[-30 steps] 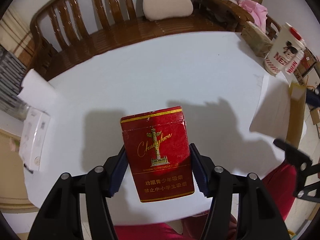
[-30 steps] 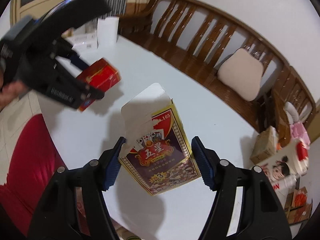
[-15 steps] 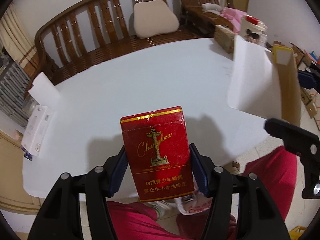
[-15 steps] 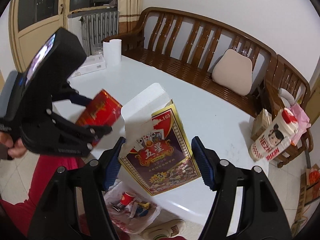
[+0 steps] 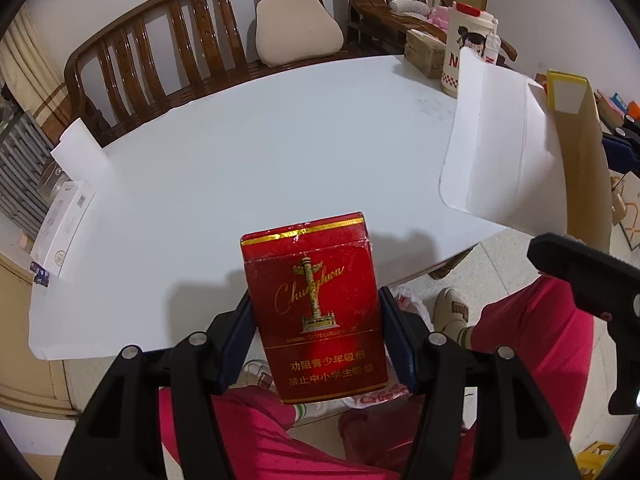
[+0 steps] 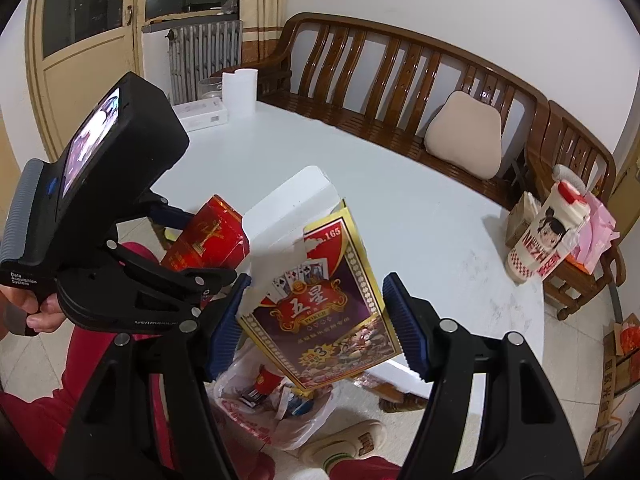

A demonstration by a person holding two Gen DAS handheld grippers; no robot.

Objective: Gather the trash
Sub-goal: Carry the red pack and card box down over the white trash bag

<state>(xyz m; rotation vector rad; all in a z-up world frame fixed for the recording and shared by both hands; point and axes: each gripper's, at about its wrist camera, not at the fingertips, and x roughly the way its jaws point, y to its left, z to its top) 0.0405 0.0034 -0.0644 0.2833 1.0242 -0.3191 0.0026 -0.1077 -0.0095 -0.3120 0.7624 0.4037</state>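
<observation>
Left wrist view: left hand-held gripper (image 5: 316, 330) clamps the red cigarette pack (image 5: 314, 312) (upright) between its pads.

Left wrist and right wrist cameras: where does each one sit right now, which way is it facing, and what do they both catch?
Left wrist: on the left hand-held gripper, looking down past the red cigarette pack it holds to the white table and bench; red trouser legs show.
Right wrist: on the right hand-held gripper, looking over its playing-card box to the table, bench and trash bag below; a hand shows.
Shared: table, bench, cushion, both held boxes, each other's gripper.
</observation>
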